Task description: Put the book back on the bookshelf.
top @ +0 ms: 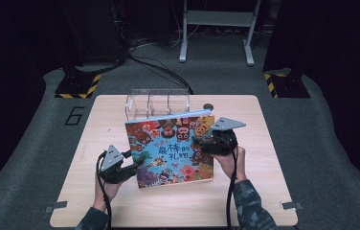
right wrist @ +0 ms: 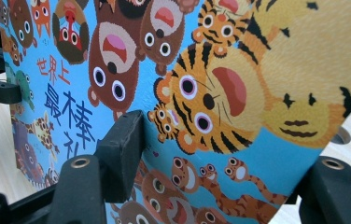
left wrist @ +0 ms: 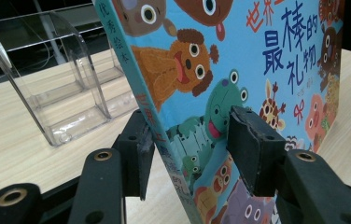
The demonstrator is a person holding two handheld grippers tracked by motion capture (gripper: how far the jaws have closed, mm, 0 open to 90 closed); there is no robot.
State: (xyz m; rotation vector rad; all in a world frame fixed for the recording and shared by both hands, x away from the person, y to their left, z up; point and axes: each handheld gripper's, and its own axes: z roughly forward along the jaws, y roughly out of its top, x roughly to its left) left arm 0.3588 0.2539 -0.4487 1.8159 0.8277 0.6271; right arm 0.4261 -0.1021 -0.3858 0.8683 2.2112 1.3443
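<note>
Picture book (top: 171,146) stands tilted on the wooden table (top: 259,158), its colourful animal cover facing me and its top edge leaning back toward the clear plastic rack (top: 158,103) just behind it. My left claw (top: 132,167) sits at the book's spine edge, low on the left; in the left gripper view its jaws straddle the spine, one at the cover and one at the back, though I cannot tell if both press. My right claw (top: 202,141) is clamped on the book's right edge, one jaw flat on the tiger artwork, the other behind the cover
</note>
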